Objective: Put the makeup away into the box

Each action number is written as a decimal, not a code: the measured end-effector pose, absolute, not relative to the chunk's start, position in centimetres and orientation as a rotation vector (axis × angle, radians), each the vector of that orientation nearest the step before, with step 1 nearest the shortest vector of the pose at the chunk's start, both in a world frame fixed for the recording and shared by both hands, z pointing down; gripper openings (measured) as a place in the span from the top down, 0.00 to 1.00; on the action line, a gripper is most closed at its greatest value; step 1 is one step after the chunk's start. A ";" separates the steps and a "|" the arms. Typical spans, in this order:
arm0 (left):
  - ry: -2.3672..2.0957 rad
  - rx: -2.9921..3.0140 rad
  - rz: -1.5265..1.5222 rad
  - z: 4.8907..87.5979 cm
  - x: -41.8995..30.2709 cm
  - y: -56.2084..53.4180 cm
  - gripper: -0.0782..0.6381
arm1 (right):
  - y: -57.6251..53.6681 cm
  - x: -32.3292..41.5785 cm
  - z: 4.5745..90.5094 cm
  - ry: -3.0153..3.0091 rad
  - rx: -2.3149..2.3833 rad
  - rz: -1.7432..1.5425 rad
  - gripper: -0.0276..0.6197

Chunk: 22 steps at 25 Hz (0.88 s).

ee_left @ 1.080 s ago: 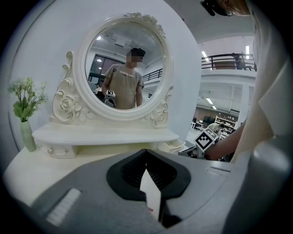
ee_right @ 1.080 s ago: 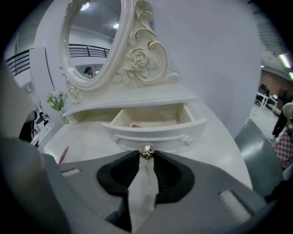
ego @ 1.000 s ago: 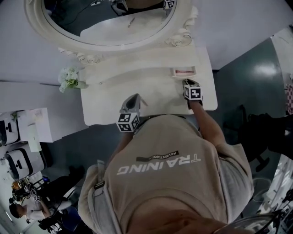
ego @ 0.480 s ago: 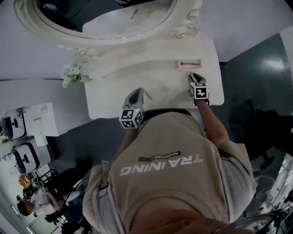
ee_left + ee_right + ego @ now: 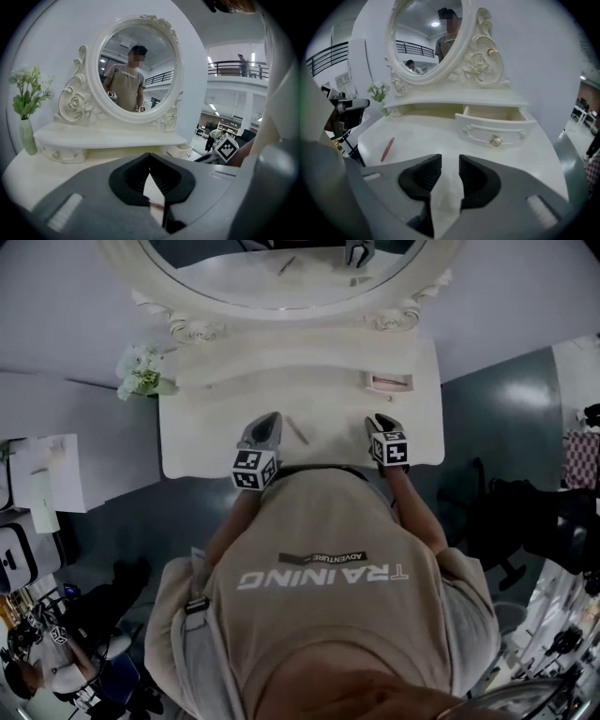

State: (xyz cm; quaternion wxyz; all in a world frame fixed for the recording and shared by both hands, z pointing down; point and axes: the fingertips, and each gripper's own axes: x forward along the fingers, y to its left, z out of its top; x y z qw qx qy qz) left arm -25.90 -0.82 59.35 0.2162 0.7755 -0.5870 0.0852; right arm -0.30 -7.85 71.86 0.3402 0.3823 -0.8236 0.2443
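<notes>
My left gripper (image 5: 149, 155) sat closed, empty; right gripper (image 5: 450, 165) had just been opening, empty, over the white vanity (image 5: 208, 435); drawer (image 5: 494, 127) out.

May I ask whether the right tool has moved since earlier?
Yes: the right tool, jaws just opened and empty, has drawn back from the open drawer.

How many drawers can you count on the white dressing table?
2. A closed drawer sits at the left end, near the flower vase; an open drawer is pulled out at the right end. The view is partly blocked, so another may be hidden.
</notes>
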 end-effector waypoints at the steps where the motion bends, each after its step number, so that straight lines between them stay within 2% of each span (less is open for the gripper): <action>1: -1.611 2.153 0.233 59.7 -26.3 -0.6 0.89 | -7.3 -1.7 71.8 -2.153 0.960 0.631 0.77; 12: -1.468 2.100 0.194 64.3 -30.8 0.1 0.89 | 2.4 -20.1 72.6 -2.242 0.390 0.517 0.77; 16: -1.393 2.106 0.215 65.6 -31.6 0.6 0.89 | 3.2 -22.7 73.7 -2.194 0.348 0.473 0.77; 22: -1.328 2.134 0.251 66.7 -32.5 -0.3 0.89 | 2.9 -22.6 75.1 -2.134 0.416 0.457 0.77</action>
